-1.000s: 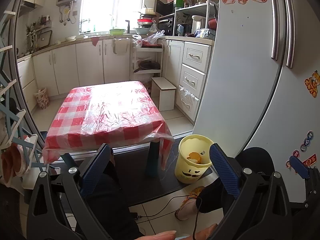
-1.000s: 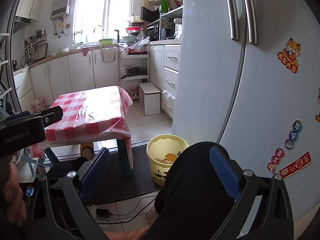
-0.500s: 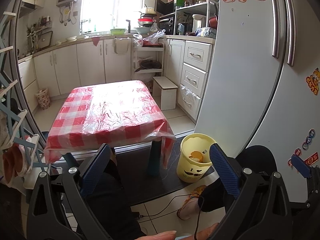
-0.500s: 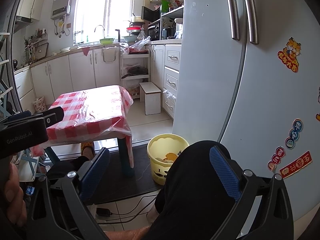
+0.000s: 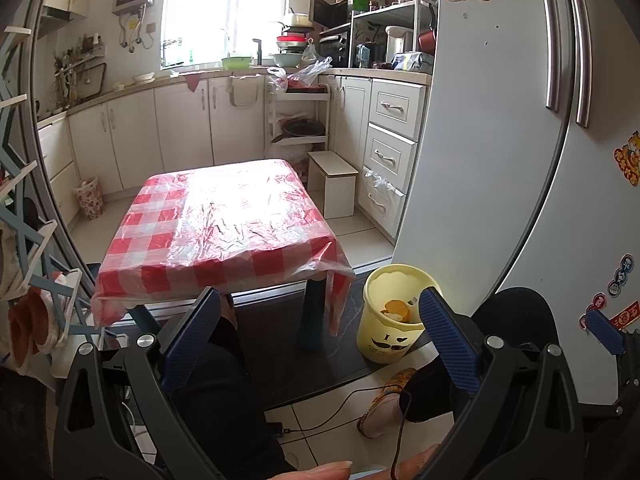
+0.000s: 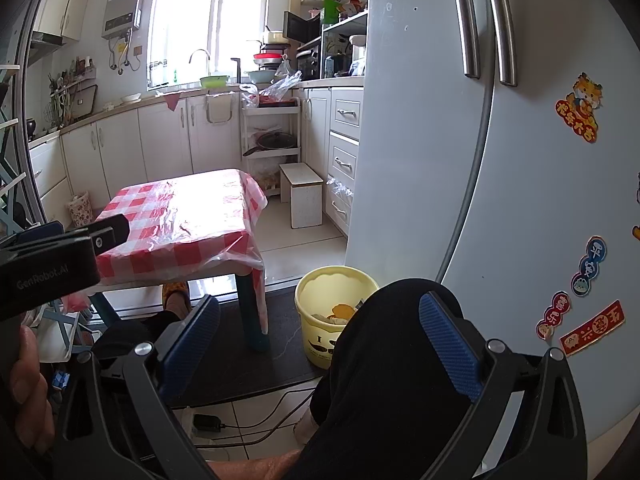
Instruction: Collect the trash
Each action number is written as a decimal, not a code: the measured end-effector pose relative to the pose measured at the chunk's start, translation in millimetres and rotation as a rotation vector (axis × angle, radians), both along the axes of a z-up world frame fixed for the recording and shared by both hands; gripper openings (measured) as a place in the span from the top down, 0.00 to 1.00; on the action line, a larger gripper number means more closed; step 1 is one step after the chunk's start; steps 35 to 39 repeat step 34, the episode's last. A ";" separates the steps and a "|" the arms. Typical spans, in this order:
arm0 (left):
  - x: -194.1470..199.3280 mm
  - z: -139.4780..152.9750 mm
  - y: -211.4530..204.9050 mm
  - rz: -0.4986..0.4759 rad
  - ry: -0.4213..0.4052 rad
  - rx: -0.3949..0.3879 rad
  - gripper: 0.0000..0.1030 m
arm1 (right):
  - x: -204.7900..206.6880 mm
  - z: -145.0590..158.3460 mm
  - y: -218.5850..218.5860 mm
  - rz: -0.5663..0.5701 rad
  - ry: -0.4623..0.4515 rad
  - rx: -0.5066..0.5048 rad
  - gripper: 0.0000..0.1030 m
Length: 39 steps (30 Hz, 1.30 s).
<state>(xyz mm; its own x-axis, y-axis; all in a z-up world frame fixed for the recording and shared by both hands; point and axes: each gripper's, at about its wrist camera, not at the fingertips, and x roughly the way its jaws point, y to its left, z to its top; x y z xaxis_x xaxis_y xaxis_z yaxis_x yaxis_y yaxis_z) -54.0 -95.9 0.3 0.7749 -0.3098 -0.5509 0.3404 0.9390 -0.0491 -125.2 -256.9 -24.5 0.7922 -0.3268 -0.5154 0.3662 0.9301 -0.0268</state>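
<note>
The trash (image 5: 394, 311) lies inside the yellow bin (image 5: 390, 312), which stands on the dark floor mat just beside the near right leg of the low table (image 5: 224, 216). What shows in the bin is an orange curved piece, probably fruit peel, with pale crumpled scraps beside it; from the right wrist view the same pieces (image 6: 340, 314) sit low in the bin (image 6: 320, 320), partly hidden by the person's knee. No loose trash is visible on the table or on the floor near the table.

Handling, as a judgement: peel and paper-like scraps are light, soft and easily crushed; a gentle pinch across an edge should suffice. The bin looks like thin, stiff plastic, light, and with smooth walls that may slip; the rim is the best place to grip it.

Gripper state: the left gripper (image 5: 320, 316) is spread wide and holds nothing. The right gripper (image 6: 320, 320) is likewise spread wide and empty. Both hang above the person's lap, on the near side of the table.

Legible writing:
- Bin wall: the letter "I" above a moustache drawing; the line below is too small to read.
- Left gripper body, seen from the right wrist view: "GenRobot.AI".
- Fridge (image 6: 540, 180) magnets beyond the bin carry Chinese characters, not reliably readable.
</note>
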 end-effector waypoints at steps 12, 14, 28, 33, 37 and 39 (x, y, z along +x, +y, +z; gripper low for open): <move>0.9 1.0 -1.1 0.006 0.000 0.007 0.08 | -0.3 -0.1 0.9 0.001 0.000 0.000 0.07; 0.8 0.8 0.1 0.007 0.001 0.008 0.08 | -0.2 -0.2 0.9 0.001 0.001 0.001 0.07; 62.4 -14.1 40.9 0.071 0.106 -0.036 0.08 | 32.3 -11.5 16.7 0.097 0.076 -0.021 0.07; 116.9 -25.2 65.9 0.162 0.153 -0.041 0.08 | 78.2 -25.4 21.6 0.156 0.145 -0.025 0.07; 131.2 -28.4 71.2 0.181 0.160 -0.041 0.08 | 89.1 -27.6 23.4 0.167 0.155 -0.027 0.07; 131.2 -28.4 71.2 0.181 0.160 -0.041 0.08 | 89.1 -27.6 23.4 0.167 0.155 -0.027 0.07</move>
